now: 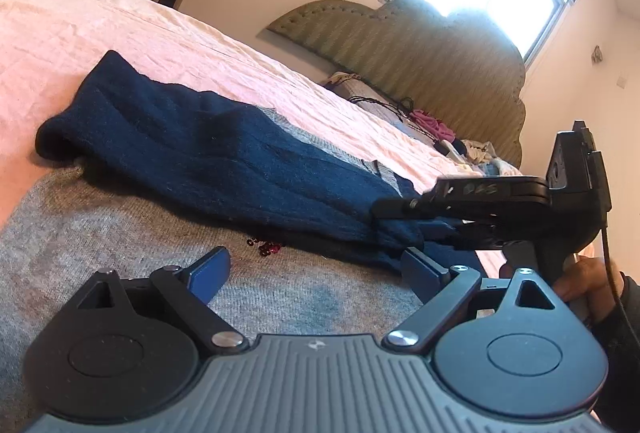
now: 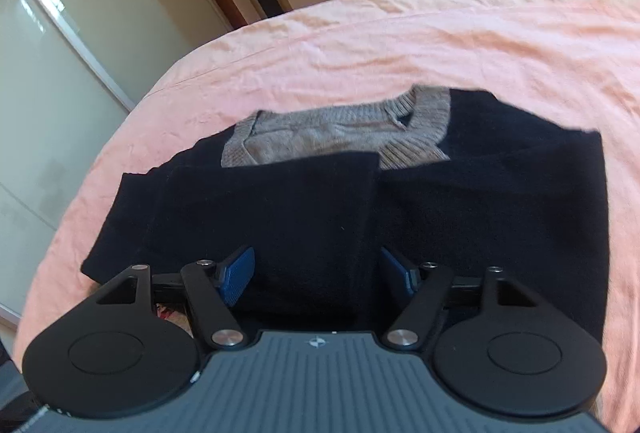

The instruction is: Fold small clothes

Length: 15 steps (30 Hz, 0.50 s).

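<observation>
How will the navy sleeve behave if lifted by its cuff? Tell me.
The navy sleeve is soft fuzzy knit lying limp over the grey sweater body, so it will likely droop and trail. The knit probably grips well rather than slipping. It looks light.

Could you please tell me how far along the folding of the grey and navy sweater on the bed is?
Done: both navy sleeves lie folded across the sweater on the pink sheet. In hand: the right hand-held gripper appears to pinch a sleeve's end, though whether its pads press is unclear; the left hand-held gripper is open over the grey body, holding nothing. Left: apparently folding the body in half.
</observation>
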Each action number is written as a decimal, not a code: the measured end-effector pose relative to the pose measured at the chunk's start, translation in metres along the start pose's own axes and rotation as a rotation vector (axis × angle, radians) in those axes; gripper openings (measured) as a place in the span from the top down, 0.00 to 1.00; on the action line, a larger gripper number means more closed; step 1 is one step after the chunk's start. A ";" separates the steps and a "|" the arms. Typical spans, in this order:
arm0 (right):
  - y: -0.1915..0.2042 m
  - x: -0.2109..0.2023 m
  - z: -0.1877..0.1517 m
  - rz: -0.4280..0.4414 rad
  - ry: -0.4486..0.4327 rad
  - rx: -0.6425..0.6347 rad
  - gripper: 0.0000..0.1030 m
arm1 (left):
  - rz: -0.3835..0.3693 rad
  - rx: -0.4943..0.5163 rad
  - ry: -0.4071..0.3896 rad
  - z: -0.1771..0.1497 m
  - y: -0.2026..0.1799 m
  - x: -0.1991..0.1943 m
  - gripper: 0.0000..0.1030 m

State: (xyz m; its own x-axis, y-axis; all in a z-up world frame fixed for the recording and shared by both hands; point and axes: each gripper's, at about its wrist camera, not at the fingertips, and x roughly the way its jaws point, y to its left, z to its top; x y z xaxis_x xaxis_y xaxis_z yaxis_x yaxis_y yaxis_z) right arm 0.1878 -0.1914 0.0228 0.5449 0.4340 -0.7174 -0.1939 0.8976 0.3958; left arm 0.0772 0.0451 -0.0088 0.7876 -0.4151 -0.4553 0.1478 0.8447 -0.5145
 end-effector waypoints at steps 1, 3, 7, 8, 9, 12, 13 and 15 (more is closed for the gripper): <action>0.003 0.001 0.000 0.004 0.004 -0.007 0.57 | -0.002 -0.003 -0.001 -0.001 0.001 0.002 0.09; 0.005 -0.002 0.001 -0.007 -0.004 -0.013 0.86 | -0.005 -0.007 -0.002 -0.002 0.002 0.001 0.09; 0.001 -0.040 0.007 -0.005 -0.117 -0.035 0.89 | -0.007 -0.009 -0.003 -0.004 0.003 0.002 0.09; -0.004 -0.051 0.009 -0.025 -0.138 -0.041 0.89 | -0.007 -0.009 -0.003 -0.004 0.003 0.002 0.09; -0.011 -0.059 0.009 -0.056 -0.154 -0.048 0.89 | -0.008 -0.009 -0.003 -0.004 0.004 0.002 0.08; -0.048 -0.062 0.006 -0.159 -0.139 0.008 0.89 | -0.013 -0.009 -0.003 -0.005 0.005 0.001 0.07; -0.058 -0.060 0.003 -0.178 -0.127 0.025 0.89 | -0.013 -0.008 -0.003 -0.005 0.005 0.000 0.07; -0.070 -0.054 -0.007 -0.189 -0.100 0.034 0.89 | -0.013 -0.008 -0.003 -0.005 0.005 0.000 0.07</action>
State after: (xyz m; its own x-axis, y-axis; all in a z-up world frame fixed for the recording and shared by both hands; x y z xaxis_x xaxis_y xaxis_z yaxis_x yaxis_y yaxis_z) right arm 0.1663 -0.2769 0.0303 0.6477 0.2466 -0.7209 -0.0537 0.9586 0.2797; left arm 0.0747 0.0473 -0.0146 0.7875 -0.4251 -0.4462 0.1531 0.8363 -0.5265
